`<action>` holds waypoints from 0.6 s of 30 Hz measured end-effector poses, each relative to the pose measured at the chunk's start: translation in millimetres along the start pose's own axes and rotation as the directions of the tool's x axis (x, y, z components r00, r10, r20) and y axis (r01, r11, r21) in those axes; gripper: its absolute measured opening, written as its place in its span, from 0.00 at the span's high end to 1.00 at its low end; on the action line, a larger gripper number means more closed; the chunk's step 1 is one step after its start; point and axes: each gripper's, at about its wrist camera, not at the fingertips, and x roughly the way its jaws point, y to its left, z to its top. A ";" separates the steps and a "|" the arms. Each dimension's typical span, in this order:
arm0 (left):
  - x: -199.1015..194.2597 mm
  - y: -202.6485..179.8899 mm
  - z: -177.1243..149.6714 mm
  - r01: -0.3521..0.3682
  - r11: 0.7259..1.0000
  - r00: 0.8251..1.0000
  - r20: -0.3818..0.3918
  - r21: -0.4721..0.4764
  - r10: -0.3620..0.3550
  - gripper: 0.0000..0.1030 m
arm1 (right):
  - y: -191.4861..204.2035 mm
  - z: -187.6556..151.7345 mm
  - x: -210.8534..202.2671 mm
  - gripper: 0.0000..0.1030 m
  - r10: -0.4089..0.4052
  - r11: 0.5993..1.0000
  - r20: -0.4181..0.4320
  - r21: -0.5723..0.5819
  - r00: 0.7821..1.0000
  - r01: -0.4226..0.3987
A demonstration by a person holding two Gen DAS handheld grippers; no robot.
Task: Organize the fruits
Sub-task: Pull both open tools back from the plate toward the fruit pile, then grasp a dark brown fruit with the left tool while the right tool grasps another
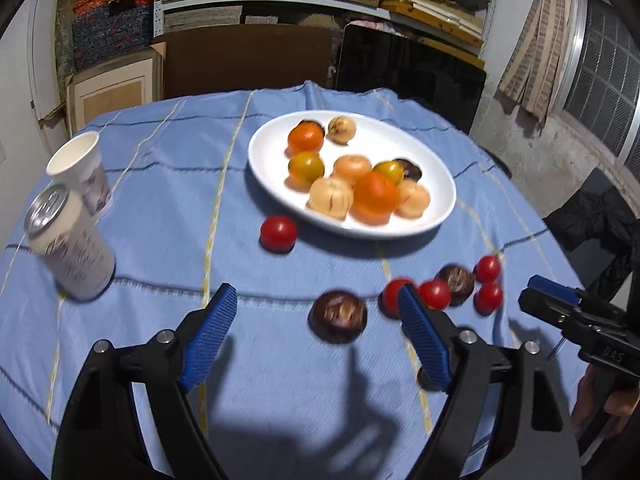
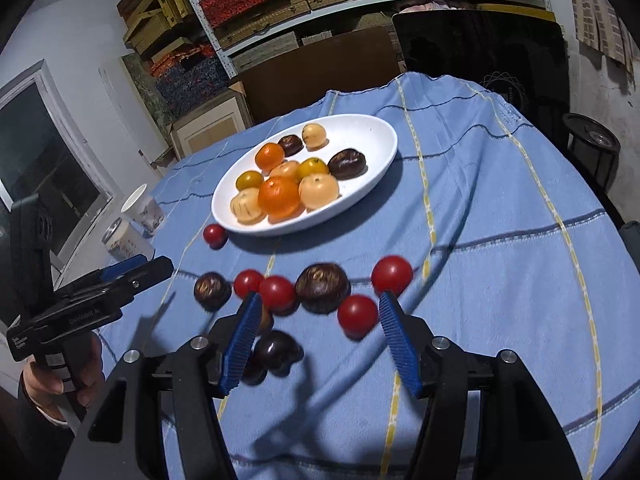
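Left wrist view: your left gripper (image 1: 318,322) is spread and empty; the dark fruit (image 1: 337,316) sits between its fingers, slightly right of centre, near the table's near edge, blurred.

Right wrist view: your right gripper (image 2: 318,336) is spread, empty; a red tomato (image 2: 357,315) lies just ahead. One dark fruit hides behind its left finger.

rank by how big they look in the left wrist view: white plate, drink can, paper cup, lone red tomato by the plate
1. white plate
2. drink can
3. paper cup, though it stands farther from the camera than the can, so this order is unsure
4. lone red tomato
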 end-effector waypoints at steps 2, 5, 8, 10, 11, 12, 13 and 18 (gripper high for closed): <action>-2.9 -0.1 -6.6 -0.007 1.000 1.000 -0.007 0.007 0.007 0.22 | 1.7 -5.2 -3.5 0.40 -0.001 1.000 0.004 -0.004 1.000 0.001; -5.4 -0.6 -11.6 -0.016 1.000 1.000 -0.008 0.011 0.016 0.19 | 2.5 -10.4 -5.3 0.40 0.019 1.000 -0.005 -0.007 1.000 -0.019; 0.3 -2.7 -12.7 -0.041 0.999 0.999 -0.014 0.032 0.042 0.17 | -0.6 -12.8 -4.4 0.40 0.040 0.999 -0.003 -0.006 0.999 -0.040; 8.1 -5.1 -14.7 -0.070 0.996 0.997 -0.031 0.059 0.072 0.17 | -3.4 -13.0 -4.0 0.40 0.029 1.000 0.006 0.000 1.000 -0.029; 10.0 -5.9 -14.8 -0.069 0.996 0.997 -0.036 0.064 0.072 0.17 | -4.9 -12.9 -4.3 0.40 0.031 0.999 0.012 0.004 0.999 -0.031; 12.7 -6.2 -16.0 -0.069 0.995 0.997 -0.037 0.065 0.071 0.17 | -7.1 -13.0 -4.7 0.40 0.042 0.999 0.017 0.012 0.999 -0.042; 15.6 -6.7 -16.6 -0.075 0.995 0.996 -0.038 0.067 0.078 0.17 | -9.9 -12.8 -5.0 0.40 0.051 0.998 0.022 0.023 0.998 -0.052; 30.4 -13.0 -15.7 -0.071 0.994 0.996 -0.054 0.084 0.076 0.19 | -18.1 -13.5 -2.4 0.40 0.078 0.995 0.028 0.053 0.997 -0.080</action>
